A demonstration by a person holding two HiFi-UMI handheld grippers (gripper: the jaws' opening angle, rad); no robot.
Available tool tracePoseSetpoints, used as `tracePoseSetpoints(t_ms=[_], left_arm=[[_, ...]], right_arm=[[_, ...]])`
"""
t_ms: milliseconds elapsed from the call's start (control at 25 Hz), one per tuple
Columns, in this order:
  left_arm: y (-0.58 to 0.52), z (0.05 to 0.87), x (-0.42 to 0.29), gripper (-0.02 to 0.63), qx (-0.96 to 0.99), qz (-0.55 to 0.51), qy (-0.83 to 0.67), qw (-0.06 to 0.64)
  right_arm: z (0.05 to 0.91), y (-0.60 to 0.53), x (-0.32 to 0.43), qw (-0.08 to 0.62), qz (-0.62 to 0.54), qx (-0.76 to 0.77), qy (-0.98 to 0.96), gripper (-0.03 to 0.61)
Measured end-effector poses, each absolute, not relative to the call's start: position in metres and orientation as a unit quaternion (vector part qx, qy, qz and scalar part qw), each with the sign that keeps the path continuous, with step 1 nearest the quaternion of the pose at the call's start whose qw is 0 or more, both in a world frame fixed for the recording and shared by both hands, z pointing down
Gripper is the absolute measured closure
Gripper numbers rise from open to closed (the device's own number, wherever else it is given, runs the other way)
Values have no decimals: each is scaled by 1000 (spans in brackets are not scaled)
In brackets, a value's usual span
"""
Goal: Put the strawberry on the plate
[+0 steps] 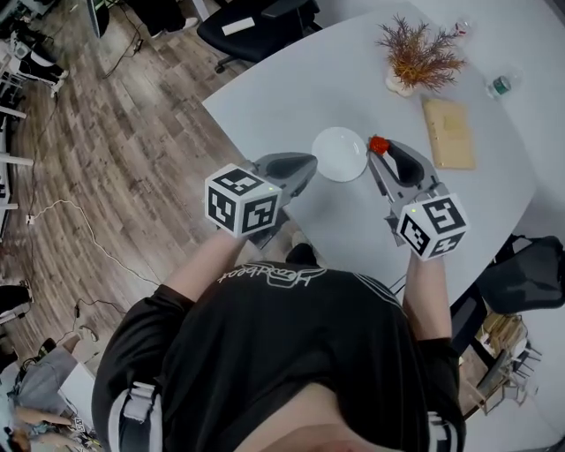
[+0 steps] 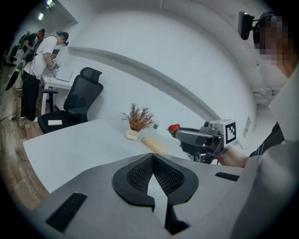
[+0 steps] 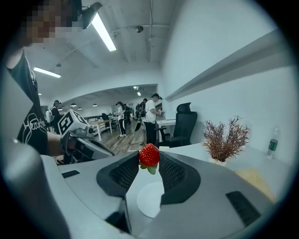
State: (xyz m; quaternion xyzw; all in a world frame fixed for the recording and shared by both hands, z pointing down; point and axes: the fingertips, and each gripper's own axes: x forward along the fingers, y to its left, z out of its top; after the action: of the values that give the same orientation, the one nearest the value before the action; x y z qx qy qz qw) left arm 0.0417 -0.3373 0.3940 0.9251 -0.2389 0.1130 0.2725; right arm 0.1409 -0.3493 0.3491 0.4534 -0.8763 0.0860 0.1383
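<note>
A red strawberry [image 1: 379,145] [image 3: 149,155] is pinched at the tips of my right gripper [image 1: 381,150] [image 3: 149,158], which is shut on it and held above the white table [image 1: 291,97]. The small white plate [image 1: 340,154] [image 3: 152,198] lies just left of the berry and shows below the right jaws. My left gripper [image 1: 306,165] [image 2: 152,158] hovers at the plate's left side with its jaws together and nothing between them. In the left gripper view, the strawberry [image 2: 174,128] shows at the right gripper's tips.
A dried plant [image 1: 419,55] [image 2: 138,119] [image 3: 224,137] stands at the table's far side, with a wooden board [image 1: 448,132] [image 2: 154,144] and a bottle [image 1: 500,86] near it. A black office chair [image 1: 256,26] stands beyond the table. People stand in the room behind.
</note>
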Motion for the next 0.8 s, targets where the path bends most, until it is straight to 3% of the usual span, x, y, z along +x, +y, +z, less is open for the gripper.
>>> tracePoseSetpoints(t_ms=[800], left_arm=[[-364, 462, 35, 606, 897, 148, -264, 322]], right_arm=[[438, -414, 131, 218, 85, 430, -872, 451]])
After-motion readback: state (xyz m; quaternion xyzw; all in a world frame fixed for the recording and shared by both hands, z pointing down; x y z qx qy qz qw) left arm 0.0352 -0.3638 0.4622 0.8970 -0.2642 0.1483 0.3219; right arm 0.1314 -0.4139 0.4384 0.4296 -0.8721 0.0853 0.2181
